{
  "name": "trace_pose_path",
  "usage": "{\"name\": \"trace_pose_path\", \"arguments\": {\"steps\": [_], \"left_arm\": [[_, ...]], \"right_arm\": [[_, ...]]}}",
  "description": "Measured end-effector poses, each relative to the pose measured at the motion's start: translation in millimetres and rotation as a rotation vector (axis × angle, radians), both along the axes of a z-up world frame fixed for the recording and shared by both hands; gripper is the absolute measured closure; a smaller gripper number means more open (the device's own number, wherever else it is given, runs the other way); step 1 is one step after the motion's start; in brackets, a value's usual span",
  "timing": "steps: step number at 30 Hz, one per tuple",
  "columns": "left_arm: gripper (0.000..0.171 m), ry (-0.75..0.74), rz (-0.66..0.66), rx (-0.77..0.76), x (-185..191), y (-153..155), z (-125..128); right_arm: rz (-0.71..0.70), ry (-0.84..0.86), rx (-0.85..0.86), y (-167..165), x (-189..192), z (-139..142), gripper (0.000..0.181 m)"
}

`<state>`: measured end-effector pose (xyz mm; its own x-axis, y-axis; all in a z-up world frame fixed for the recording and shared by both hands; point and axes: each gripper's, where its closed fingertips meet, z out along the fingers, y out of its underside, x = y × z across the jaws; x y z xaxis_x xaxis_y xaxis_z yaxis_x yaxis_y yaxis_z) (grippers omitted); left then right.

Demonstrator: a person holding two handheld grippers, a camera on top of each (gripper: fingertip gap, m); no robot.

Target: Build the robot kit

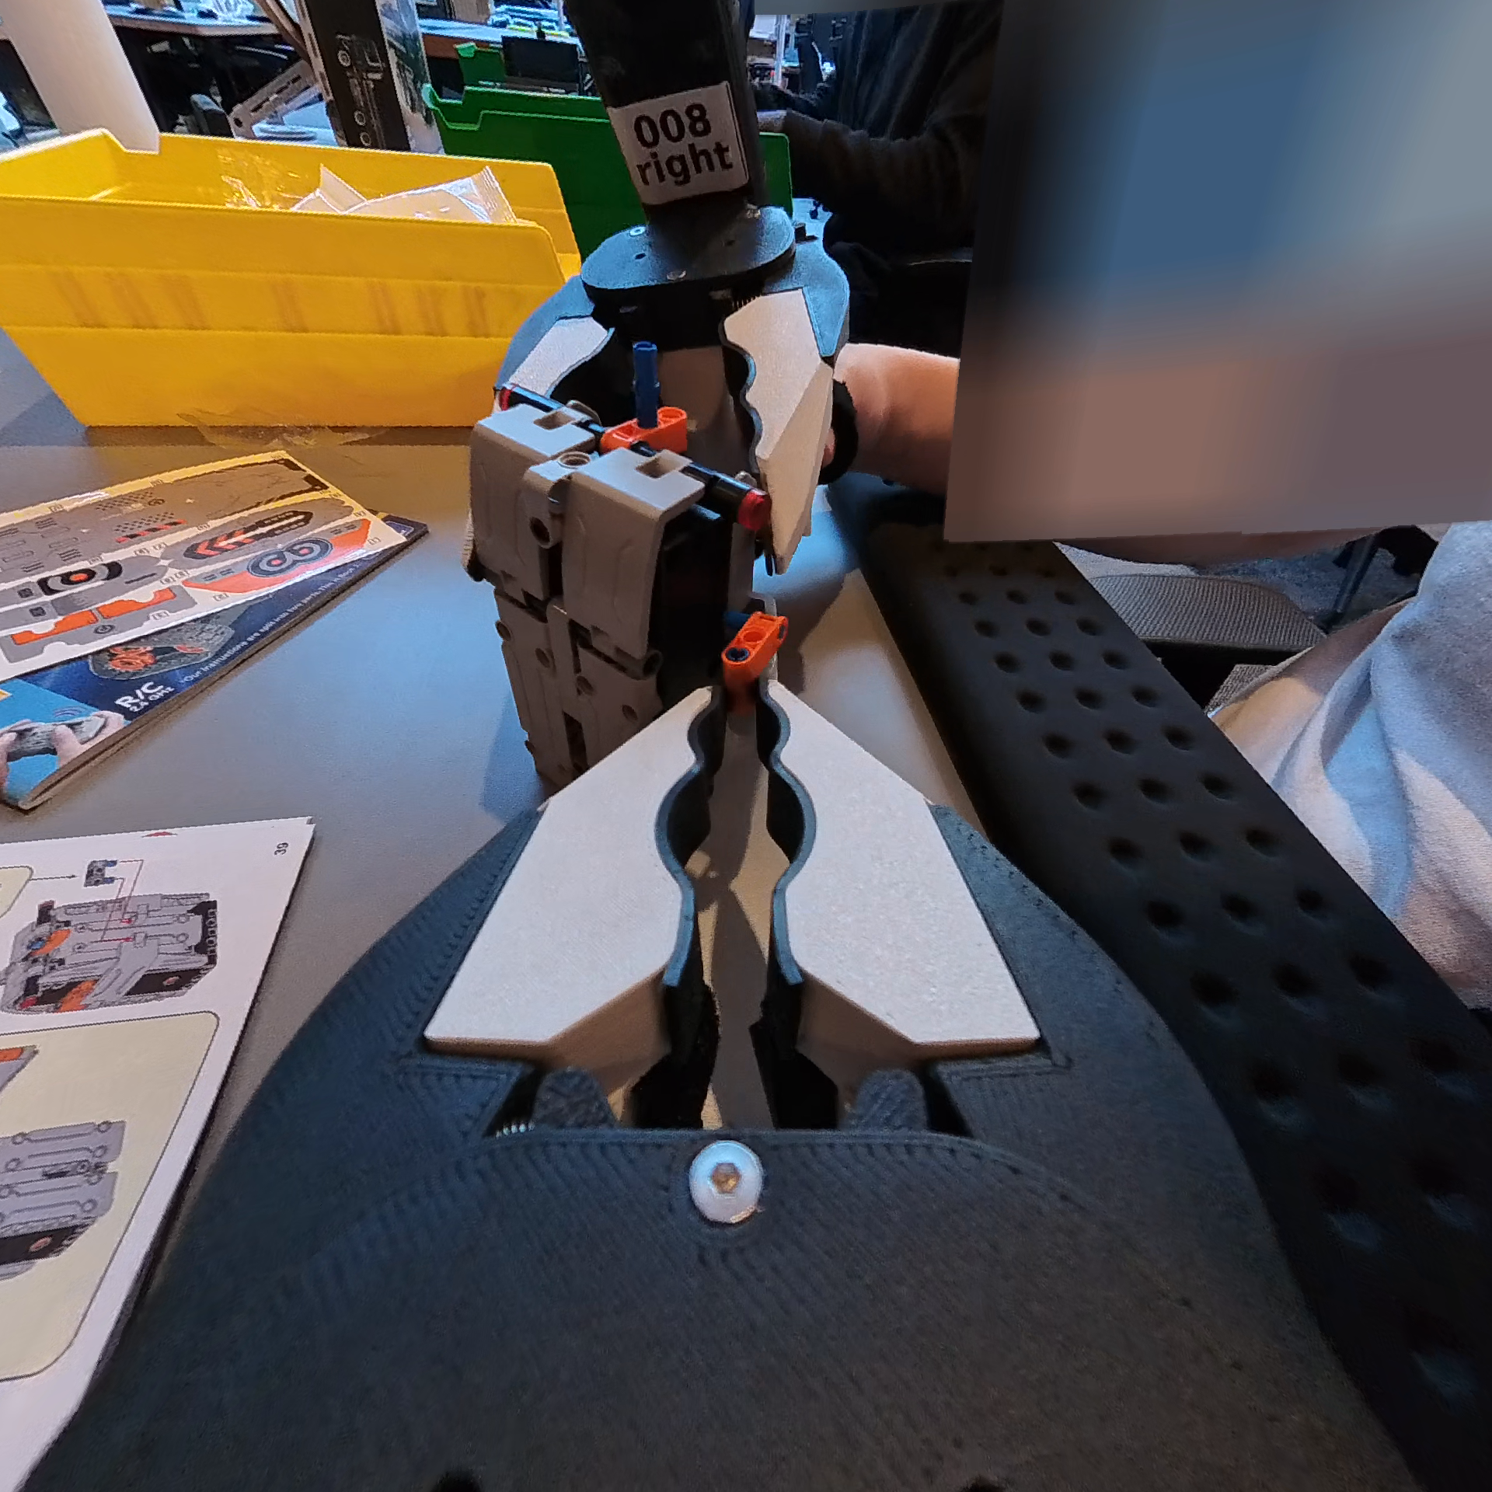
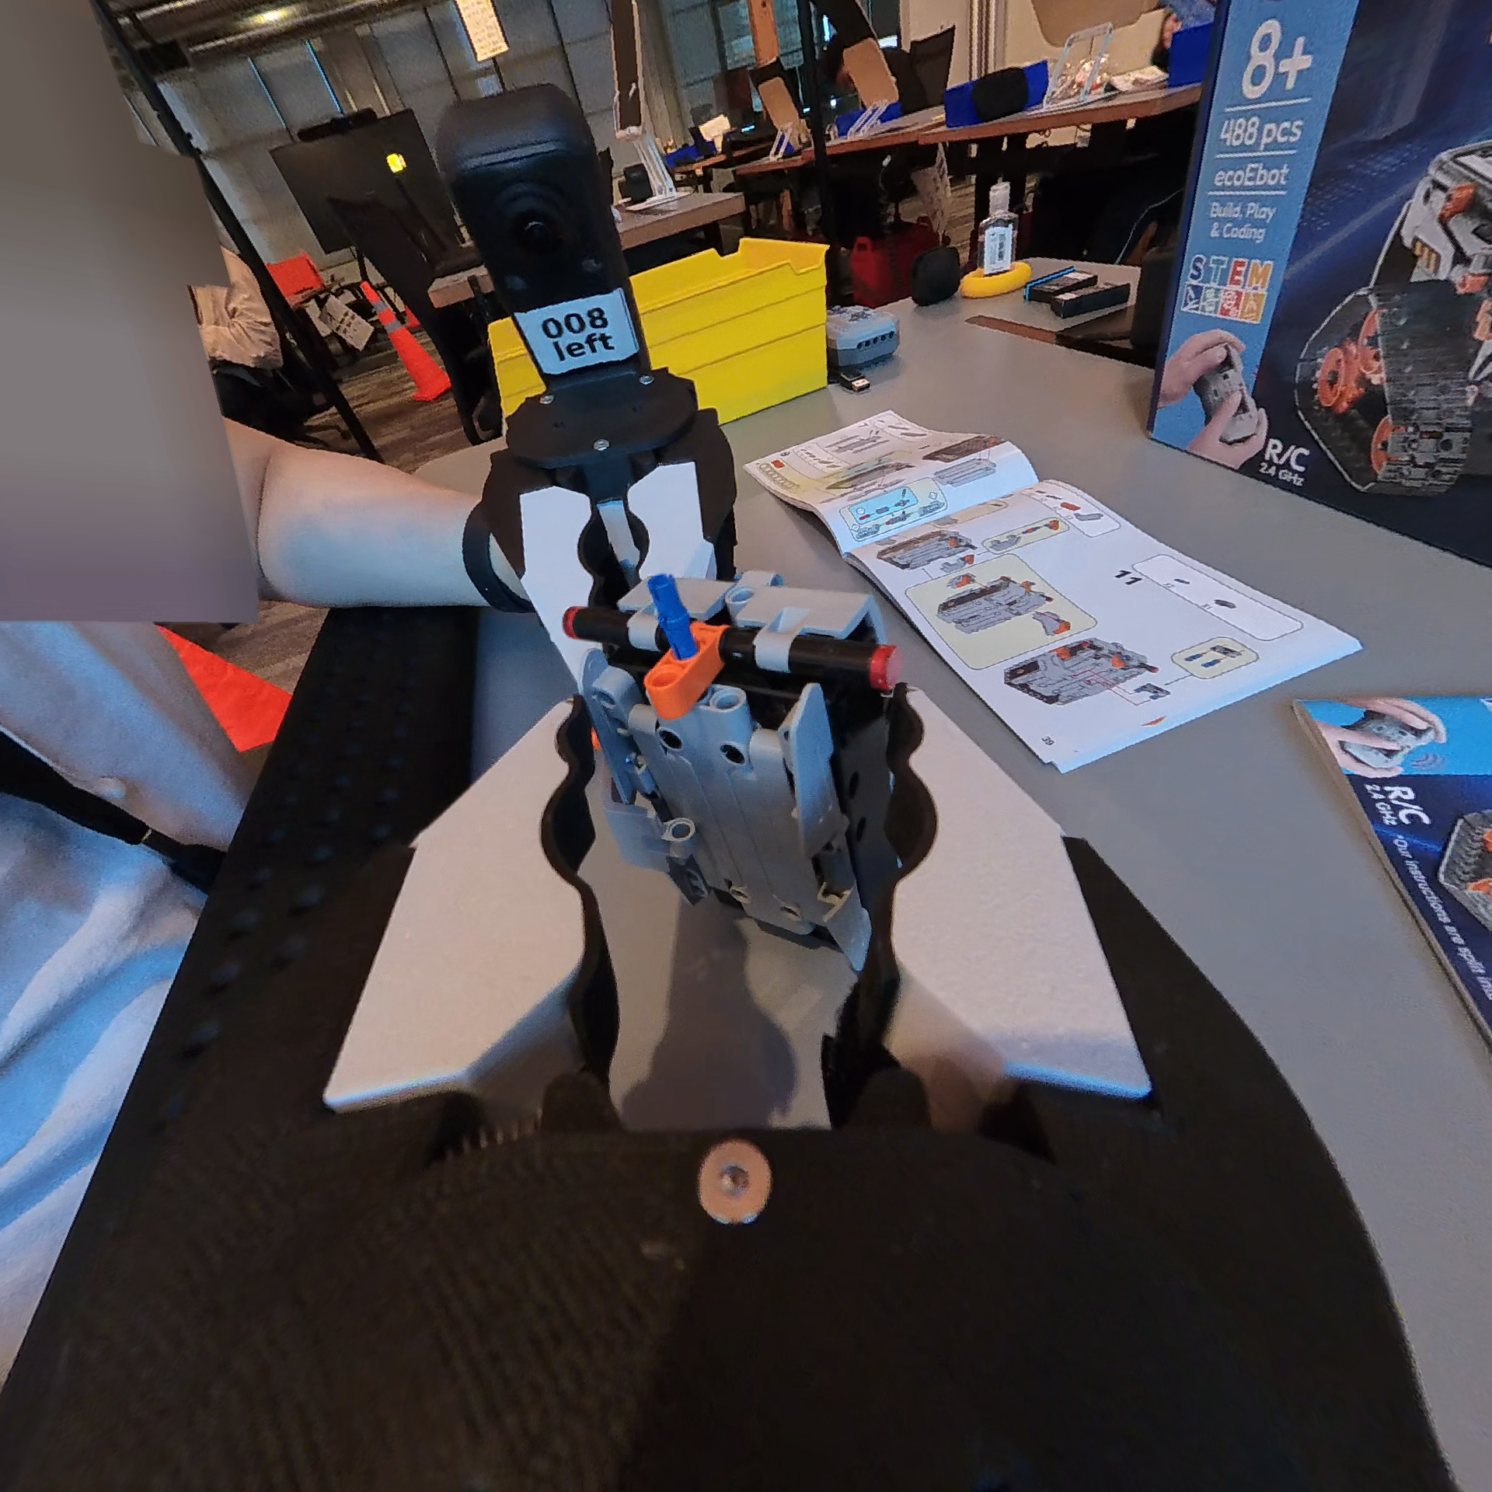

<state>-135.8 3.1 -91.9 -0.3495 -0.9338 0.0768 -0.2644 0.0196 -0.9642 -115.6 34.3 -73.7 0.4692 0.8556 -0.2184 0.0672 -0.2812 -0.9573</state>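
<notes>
The right gripper [image 2: 731, 795] has its fingers spread around a grey brick-built assembly [image 2: 743, 799] and pressed against its two flanks, so the block sits pinched between them, standing off the bench [image 2: 1130, 848]. The assembly's long axis runs upright, roughly in line with the fingers, its lower end toward the gripper's palm and its upper end pointing away. Across that upper end lies a black axle [image 2: 727, 642] with red caps, set crosswise to the fingers and about level. An orange connector [image 2: 686, 674] sits on the axle, and a blue pin [image 2: 674, 618] stands up out of it, tilted slightly.

Opposite, the left gripper [image 1: 739, 706] comes at the assembly [image 1: 581, 581] from the other side. Its fingers are drawn nearly together and pinch a small orange connector [image 1: 751, 654] at their tips, right beside the grey block's lower half; whether the piece already touches the block I cannot tell from here.

Left of the left fingers, an open instruction booklet [image 2: 1041, 597] lies flat on the bench, with a sticker sheet [image 1: 161, 557] on a second booklet [image 2: 1421, 840] farther out. Beyond them stand stacked yellow bins [image 1: 266, 307], and a blue product box [image 2: 1332, 266] stands off to the right of the right fingers. A perforated black chair back [image 1: 1171, 807] runs along the bench edge.
</notes>
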Motion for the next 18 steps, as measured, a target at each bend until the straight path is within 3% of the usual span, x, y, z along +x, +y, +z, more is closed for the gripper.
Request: {"name": "trace_pose_path", "arguments": {"steps": [18], "left_arm": [[0.167, -0.003, 0.032, 0.054, 0.5, 5.5, 0.4]], "right_arm": [[0.081, -0.011, -0.012, 0.4, -2.0, -0.3, 0.108]]}}
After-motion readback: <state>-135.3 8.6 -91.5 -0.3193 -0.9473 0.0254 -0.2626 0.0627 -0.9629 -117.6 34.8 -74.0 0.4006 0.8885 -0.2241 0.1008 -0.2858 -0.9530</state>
